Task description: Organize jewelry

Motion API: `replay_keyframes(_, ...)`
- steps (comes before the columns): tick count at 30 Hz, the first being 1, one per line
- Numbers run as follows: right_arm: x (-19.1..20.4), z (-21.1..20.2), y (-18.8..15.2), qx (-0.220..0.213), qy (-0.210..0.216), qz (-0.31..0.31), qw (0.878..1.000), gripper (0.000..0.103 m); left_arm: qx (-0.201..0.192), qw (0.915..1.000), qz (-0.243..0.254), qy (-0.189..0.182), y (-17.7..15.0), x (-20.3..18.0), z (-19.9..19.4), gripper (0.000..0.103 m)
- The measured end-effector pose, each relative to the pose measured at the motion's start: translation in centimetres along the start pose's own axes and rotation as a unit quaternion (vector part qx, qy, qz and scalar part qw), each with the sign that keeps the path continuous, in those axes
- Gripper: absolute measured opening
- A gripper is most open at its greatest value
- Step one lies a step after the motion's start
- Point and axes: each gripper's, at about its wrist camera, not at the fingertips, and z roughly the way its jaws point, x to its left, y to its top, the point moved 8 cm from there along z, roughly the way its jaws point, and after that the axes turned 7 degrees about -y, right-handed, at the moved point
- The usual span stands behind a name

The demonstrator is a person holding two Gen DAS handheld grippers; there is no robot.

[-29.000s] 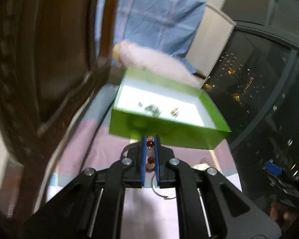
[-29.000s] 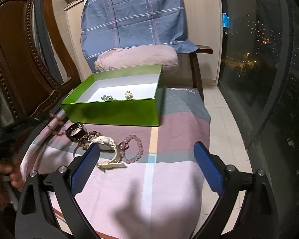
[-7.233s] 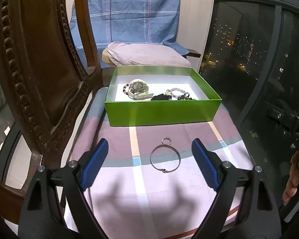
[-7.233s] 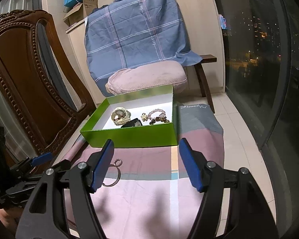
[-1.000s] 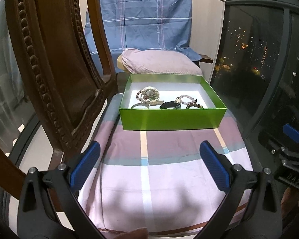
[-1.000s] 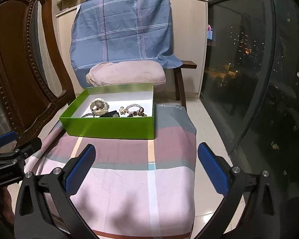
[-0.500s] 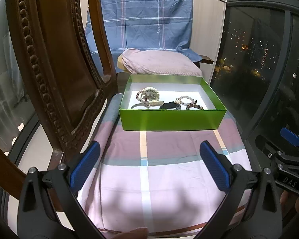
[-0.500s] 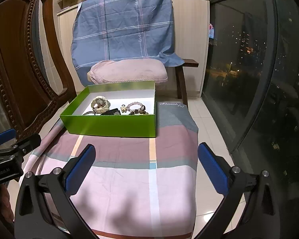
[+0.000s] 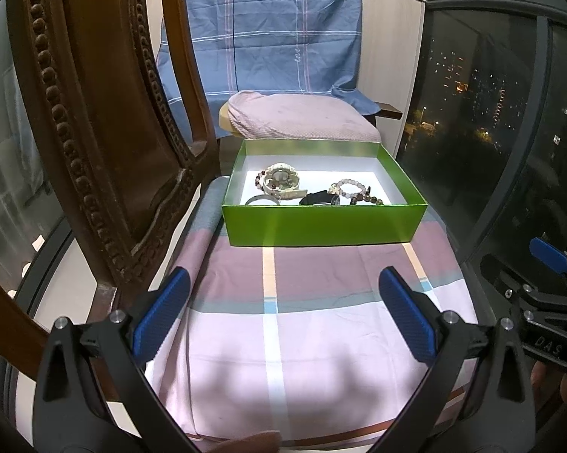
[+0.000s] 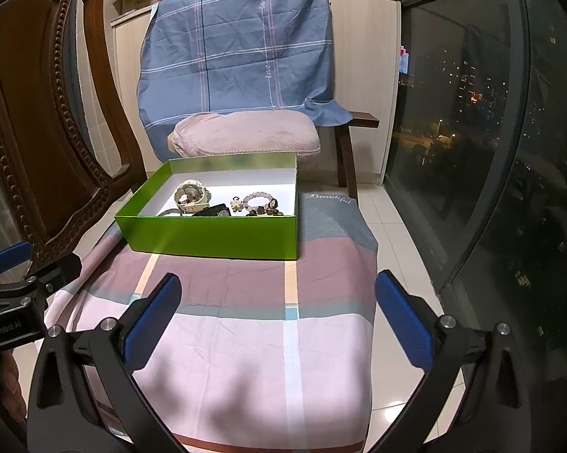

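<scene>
A green box (image 9: 321, 224) with a white inside stands at the far end of a pink-and-mauve checked cloth (image 9: 302, 321). In it lie a white watch (image 9: 281, 179), a metal bangle (image 9: 260, 200), a black band (image 9: 319, 198) and bead bracelets (image 9: 353, 188). The box also shows in the right wrist view (image 10: 215, 236), with the watch (image 10: 191, 194) and beads (image 10: 260, 204). My left gripper (image 9: 283, 313) is open and empty above the cloth's near part. My right gripper (image 10: 277, 315) is open and empty, also short of the box.
A carved wooden chair back (image 9: 94, 132) rises close on the left. A pink cushion (image 9: 302, 120) and a blue checked sheet (image 9: 268, 37) sit behind the box. Dark windows (image 10: 490, 132) and tiled floor (image 10: 396, 234) lie to the right.
Over the last second both grippers stay open and almost still. Seven seconds ago a bangle and a ring lay on the cloth; the bangle is now in the box.
</scene>
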Motion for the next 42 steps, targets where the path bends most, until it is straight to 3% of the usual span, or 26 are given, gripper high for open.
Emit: replay_keyframes(42, 0.13, 0.29, 0.01, -0.002, -0.001, -0.001, 1.0, 0.1, 0.001, 1.0, 0.003, 0.001, -0.13, -0.2, 0.16, 0.099)
